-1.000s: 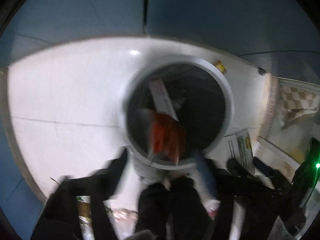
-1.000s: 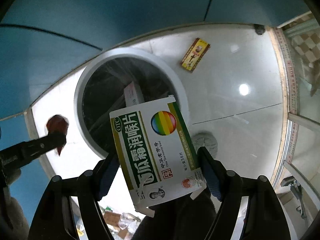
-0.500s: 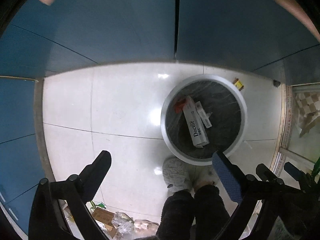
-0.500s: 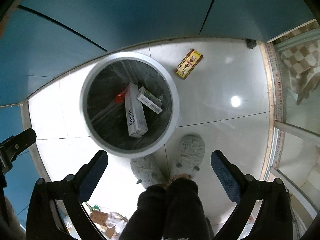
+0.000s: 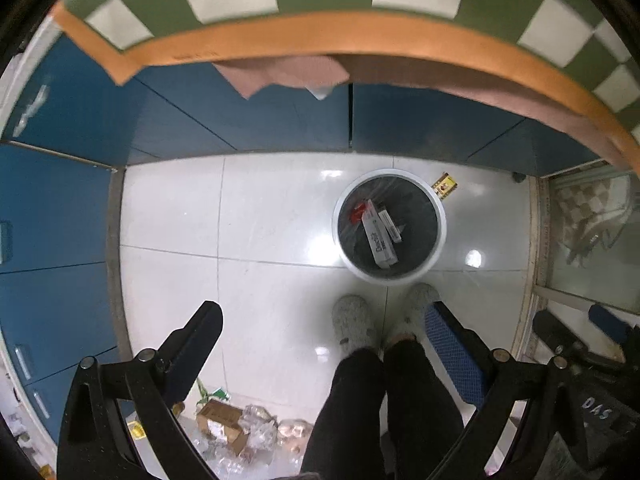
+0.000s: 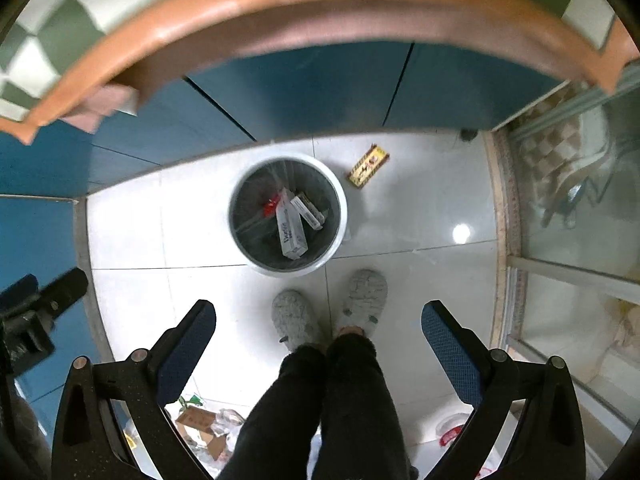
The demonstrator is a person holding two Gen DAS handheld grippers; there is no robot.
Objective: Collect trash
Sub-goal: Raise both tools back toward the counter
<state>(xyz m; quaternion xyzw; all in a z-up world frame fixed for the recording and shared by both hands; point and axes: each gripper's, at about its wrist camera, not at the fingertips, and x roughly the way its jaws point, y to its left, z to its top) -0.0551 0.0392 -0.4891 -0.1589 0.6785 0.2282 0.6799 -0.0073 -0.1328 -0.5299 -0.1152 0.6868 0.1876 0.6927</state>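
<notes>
Trash sits in the round white-rimmed bin with its black liner point(image 6: 286, 216): a long white carton point(image 6: 291, 235) and a smaller box lean inside. Both the left gripper point(image 5: 324, 332) and right gripper point(image 6: 319, 326) hang high, fingers spread and empty. A yellow packet point(image 6: 368, 166) lies just beside the bin on the tile floor point(image 6: 416, 220), probably next to go.

Print on the white boxes point(image 5: 378, 236) in the trash bin point(image 5: 440, 216), beyond the spread jaws: too small to read. Red item point(image 6: 272, 205) under them mostly hidden. Yellow packet point(image 6: 368, 166) past the bin, label illegible. Litter pile point(image 5: 236, 432) below the jaws cut by the lower edge. Counter edge point(image 6: 320, 4) blurred.
</notes>
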